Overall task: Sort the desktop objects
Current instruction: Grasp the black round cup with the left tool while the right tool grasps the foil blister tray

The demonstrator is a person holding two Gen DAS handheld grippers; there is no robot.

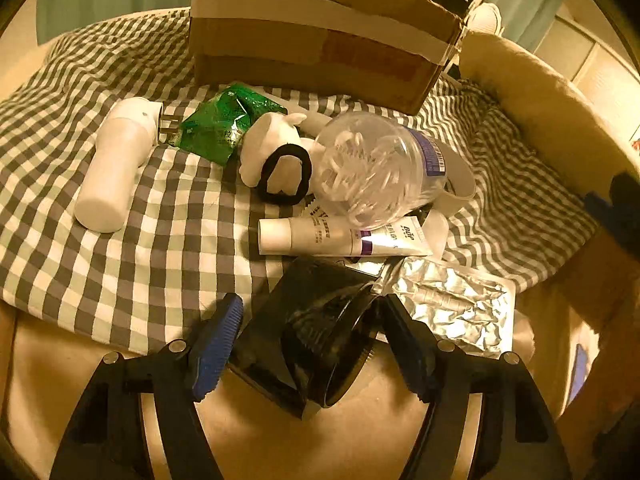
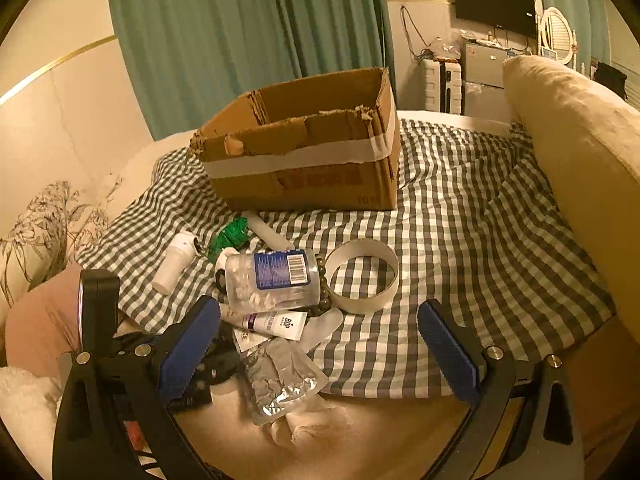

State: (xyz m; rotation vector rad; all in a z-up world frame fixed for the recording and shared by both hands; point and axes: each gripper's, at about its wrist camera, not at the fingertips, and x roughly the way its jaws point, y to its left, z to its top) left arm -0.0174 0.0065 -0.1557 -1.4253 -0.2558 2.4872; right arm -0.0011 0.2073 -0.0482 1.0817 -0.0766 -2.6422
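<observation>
Two black items (image 1: 320, 336) overlapping, edges unclear, left gripper (image 1: 310, 344) astride

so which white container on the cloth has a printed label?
The squeeze tube below the clear bottle; purple band and printed text. The white plug-in bottle at left is plain.

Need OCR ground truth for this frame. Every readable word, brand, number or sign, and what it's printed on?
"BOP": on the white tube, the only clear text.
Small print on the tube: too blurred.
Blue label and barcode on the clear bottle: text too small, digits unreadable.
Green packet: printing illegible.
Cardboard box: red patch and faint digits near the bottom corner, unreadable.
</observation>
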